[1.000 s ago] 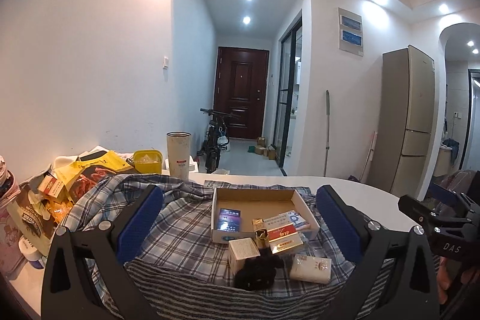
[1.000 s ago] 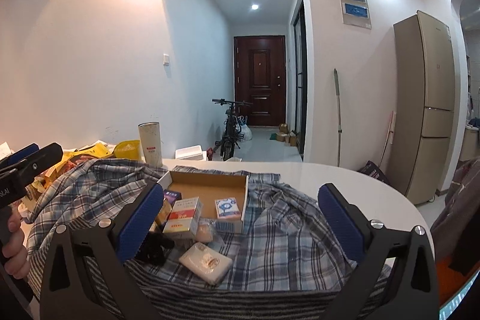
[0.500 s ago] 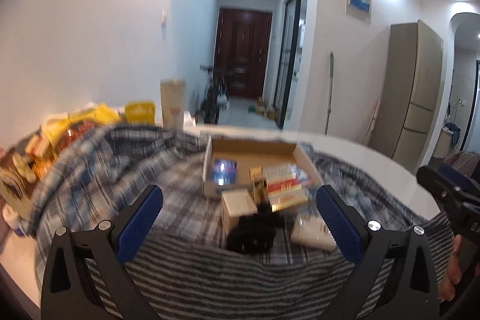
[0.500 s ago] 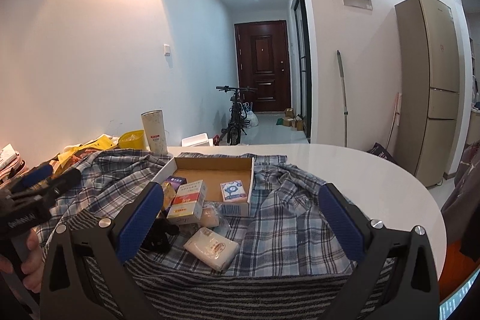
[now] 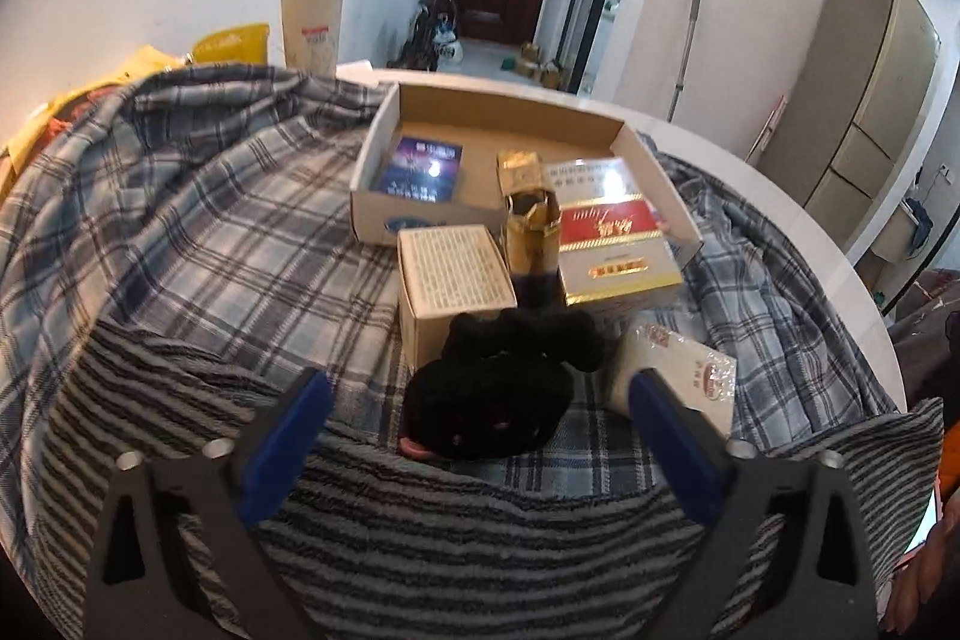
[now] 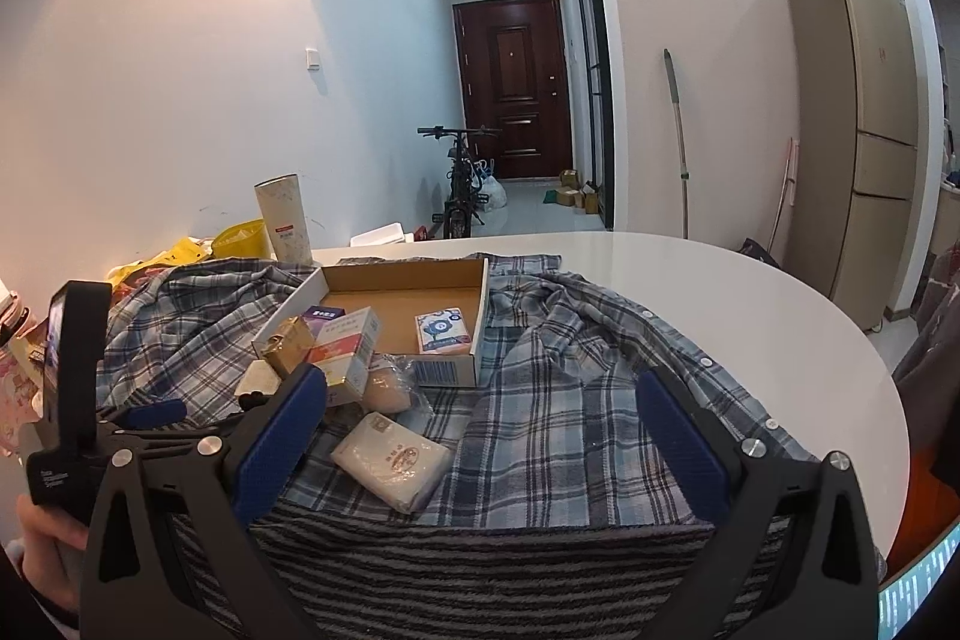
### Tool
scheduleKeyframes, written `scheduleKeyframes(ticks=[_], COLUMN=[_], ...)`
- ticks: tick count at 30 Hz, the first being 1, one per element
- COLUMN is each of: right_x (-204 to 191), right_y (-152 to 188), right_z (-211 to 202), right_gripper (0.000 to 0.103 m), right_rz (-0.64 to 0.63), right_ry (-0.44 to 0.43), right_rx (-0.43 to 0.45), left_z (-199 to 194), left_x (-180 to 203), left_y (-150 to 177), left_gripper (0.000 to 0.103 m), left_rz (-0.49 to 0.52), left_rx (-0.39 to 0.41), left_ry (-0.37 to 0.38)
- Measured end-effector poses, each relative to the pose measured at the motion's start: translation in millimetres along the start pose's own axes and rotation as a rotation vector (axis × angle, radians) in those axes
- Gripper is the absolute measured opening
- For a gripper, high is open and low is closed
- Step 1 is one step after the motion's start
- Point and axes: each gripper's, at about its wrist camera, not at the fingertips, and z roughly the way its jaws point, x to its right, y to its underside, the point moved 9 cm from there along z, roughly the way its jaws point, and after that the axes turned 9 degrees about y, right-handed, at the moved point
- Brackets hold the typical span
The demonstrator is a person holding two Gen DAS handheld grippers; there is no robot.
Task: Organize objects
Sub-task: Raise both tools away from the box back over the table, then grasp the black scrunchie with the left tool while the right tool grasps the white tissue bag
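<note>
I see an open cardboard tray on the plaid cloth holding a blue packet, with small boxes, a black scrunchie and a white sachet crowded just before it.

Past my table I see a dark red door with a bicycle parked before it. A tall beige fridge stands at the right.

A home: hallway with front door, bicycle, fridge, dining table.

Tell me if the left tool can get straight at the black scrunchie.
Probably yes: the left tool is open, its jaws just narrowed slightly, and the scrunchie lies directly ahead on the cloth with nothing on top.
</note>
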Motion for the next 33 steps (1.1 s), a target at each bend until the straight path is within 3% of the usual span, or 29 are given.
scheduleKeyframes(ticks=[5,9,14,18,19,28,31,33], right_x=[0,-2,-1,-3,-5,-27,-41,-52], right_y=[5,8,11,11,11,12,19,27], right_z=[14,22,28,33,34,51,63,74], right_gripper=[0.103,0.103,0.103,0.103,0.103,0.103,0.102,0.094], right_rz=[0.007,0.006,0.004,-0.022,-0.031,-0.1,-0.14,-0.156], right_ry=[-0.006,-0.009,-0.013,-0.012,-0.016,-0.057,-0.076,-0.114], right_rx=[-0.034,-0.047,-0.069,-0.084,-0.09,-0.141,-0.17,-0.211], left_z=[19,29,26,15,7,-46,-47,-47], left_x=[-3,-5,-6,-2,2,13,4,1], left_y=[9,14,14,9,8,-6,-8,-10], left_gripper=[0.085,0.066,0.056,0.053,0.053,0.053,0.053,0.053], left_rz=[-0.011,-0.024,-0.033,-0.039,-0.026,0.034,0.004,-0.013], left_rx=[-0.078,-0.119,-0.102,-0.049,-0.019,0.242,0.254,0.253], left_ry=[0.008,0.023,0.036,0.104,0.138,0.205,0.192,0.194])
